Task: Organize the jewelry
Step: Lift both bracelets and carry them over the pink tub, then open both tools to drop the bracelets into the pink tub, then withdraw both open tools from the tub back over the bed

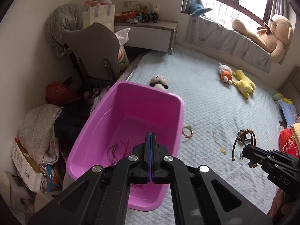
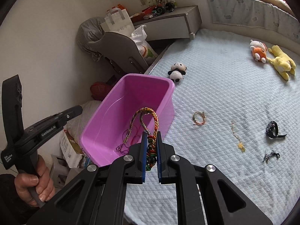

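Fingers [image 2: 151,136] of the right gripper pinch a braided bracelet [image 2: 148,120] above the pink bin [image 2: 120,112]; the left gripper [image 1: 150,136] is closed, empty. Releasing early could drop it onto the bed [image 2: 215,93].

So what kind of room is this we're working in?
Most likely a bedroom, perhaps a child's: a quilted bed strewn with plush toys such as a panda, and a big teddy bear on the window seat.

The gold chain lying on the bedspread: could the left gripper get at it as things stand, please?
Probably yes. The gold chain lies alone on open bedspread, nothing over it, and the left gripper is shut and empty, so it must open first. The pink tub sits to one side.
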The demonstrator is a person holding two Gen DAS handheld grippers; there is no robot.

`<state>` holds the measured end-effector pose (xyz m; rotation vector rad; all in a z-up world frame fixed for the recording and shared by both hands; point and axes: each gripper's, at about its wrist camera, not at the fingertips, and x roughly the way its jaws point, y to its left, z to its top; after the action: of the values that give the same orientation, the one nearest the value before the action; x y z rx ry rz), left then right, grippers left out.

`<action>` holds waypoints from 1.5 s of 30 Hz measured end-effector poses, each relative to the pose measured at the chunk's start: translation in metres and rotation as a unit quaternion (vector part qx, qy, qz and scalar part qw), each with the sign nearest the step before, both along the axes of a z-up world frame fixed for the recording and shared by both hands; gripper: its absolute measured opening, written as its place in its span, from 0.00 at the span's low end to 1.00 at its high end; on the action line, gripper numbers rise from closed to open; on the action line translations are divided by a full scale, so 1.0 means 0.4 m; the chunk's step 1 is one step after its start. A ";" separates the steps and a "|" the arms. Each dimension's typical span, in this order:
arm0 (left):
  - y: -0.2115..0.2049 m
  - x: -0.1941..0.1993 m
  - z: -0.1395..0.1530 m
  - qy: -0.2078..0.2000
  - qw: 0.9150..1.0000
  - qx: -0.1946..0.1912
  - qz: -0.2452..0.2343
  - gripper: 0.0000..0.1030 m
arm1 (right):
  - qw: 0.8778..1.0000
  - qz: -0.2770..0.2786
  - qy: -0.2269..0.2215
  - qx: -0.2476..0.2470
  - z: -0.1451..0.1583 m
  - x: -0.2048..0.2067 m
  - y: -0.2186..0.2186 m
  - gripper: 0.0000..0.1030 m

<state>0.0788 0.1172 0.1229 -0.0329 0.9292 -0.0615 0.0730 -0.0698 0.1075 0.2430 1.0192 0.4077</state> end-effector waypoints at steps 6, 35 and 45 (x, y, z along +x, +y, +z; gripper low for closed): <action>0.132 0.037 -0.086 0.048 0.999 0.005 0.004 0.01 | 0.999 0.025 0.037 -0.008 -0.049 0.075 0.185 0.09; 0.303 0.102 -0.234 0.147 0.985 0.010 0.094 0.80 | 0.988 0.051 0.129 -0.071 -0.193 0.223 0.356 0.47; 0.295 0.104 -0.233 0.151 0.985 0.017 0.086 0.80 | 0.988 0.037 0.136 -0.058 -0.186 0.210 0.339 0.48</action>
<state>0.1202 0.2351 0.0297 -0.0919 1.2264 0.1235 0.1570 0.0657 0.0329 0.1583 1.3193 0.3866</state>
